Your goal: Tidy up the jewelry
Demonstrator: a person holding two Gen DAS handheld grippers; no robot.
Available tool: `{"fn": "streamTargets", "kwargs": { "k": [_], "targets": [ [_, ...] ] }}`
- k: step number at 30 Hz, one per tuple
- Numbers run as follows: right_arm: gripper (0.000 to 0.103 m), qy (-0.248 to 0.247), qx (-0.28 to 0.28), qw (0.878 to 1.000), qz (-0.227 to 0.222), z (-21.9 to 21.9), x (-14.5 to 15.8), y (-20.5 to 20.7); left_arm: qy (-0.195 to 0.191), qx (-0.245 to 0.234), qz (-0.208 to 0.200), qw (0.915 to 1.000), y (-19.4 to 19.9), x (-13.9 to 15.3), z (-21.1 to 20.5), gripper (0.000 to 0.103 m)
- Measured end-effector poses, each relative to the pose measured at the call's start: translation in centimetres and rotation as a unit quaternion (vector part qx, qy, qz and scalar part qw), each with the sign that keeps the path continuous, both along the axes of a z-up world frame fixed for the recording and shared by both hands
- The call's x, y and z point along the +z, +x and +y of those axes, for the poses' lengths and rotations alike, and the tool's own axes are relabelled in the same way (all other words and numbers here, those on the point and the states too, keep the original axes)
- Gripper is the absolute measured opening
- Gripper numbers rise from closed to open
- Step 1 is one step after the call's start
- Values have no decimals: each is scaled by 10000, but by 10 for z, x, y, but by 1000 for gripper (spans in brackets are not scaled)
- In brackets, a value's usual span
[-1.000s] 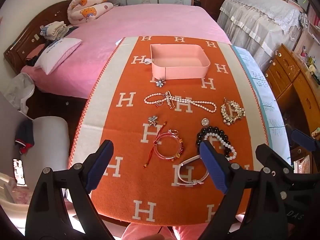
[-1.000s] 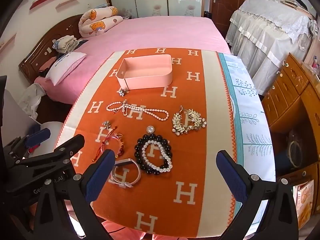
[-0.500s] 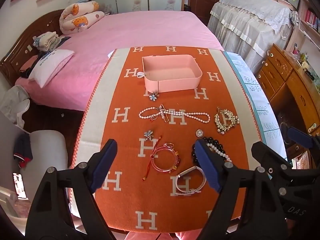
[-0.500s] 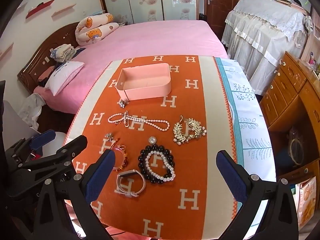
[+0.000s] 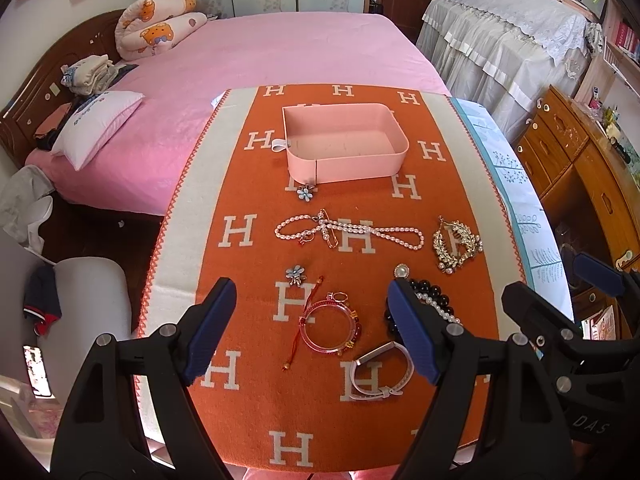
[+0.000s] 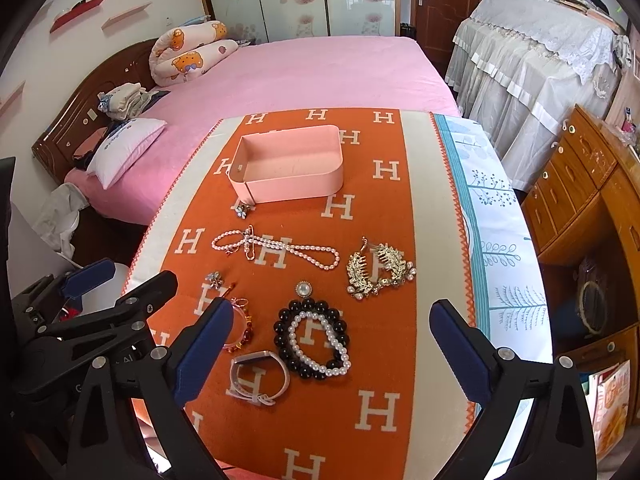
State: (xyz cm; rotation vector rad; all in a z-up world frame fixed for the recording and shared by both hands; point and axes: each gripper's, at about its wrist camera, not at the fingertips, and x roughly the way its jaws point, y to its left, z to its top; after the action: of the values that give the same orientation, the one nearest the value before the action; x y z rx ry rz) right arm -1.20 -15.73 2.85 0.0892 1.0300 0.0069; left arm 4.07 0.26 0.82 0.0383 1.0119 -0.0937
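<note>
An empty pink tray (image 5: pixel 344 148) (image 6: pixel 290 168) stands at the far end of an orange H-patterned cloth (image 5: pixel 248 396) (image 6: pixel 372 432). In front of it lie a pearl necklace (image 5: pixel 360 234) (image 6: pixel 280 246), a gold hair comb (image 5: pixel 456 246) (image 6: pixel 378 270), a black and pearl bracelet pair (image 6: pixel 314 338), a pink bangle (image 5: pixel 330 328), a white watch band (image 5: pixel 380 372) (image 6: pixel 258 378) and small flower pieces (image 5: pixel 306 193). My left gripper (image 5: pixel 312 332) is open above the bangle. My right gripper (image 6: pixel 332 352) is open above the bracelets. Both are empty.
The table stands against a pink bed (image 5: pixel 260 52). A wooden dresser (image 6: pixel 592 200) is to the right, and a covered cabinet (image 6: pixel 532 52) at the back right. A white chair (image 5: pixel 84 300) is at the left.
Both grippers have risen and drawn back from the table, so the jewelry and tray look smaller and lower in view. Nothing on the cloth has moved.
</note>
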Motion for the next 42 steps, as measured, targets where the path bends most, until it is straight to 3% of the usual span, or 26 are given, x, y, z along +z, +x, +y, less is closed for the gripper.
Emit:
{"fn": "streamTargets", "kwargs": {
  "k": [20, 42],
  "targets": [
    [95, -44, 31, 10000, 56, 4, -1, 15, 6, -86, 77, 9999, 20, -3, 0, 75],
    [89, 25, 232, 9997, 17, 15, 1, 18, 59, 28, 50, 10000, 15, -2, 7, 75]
  ]
}}
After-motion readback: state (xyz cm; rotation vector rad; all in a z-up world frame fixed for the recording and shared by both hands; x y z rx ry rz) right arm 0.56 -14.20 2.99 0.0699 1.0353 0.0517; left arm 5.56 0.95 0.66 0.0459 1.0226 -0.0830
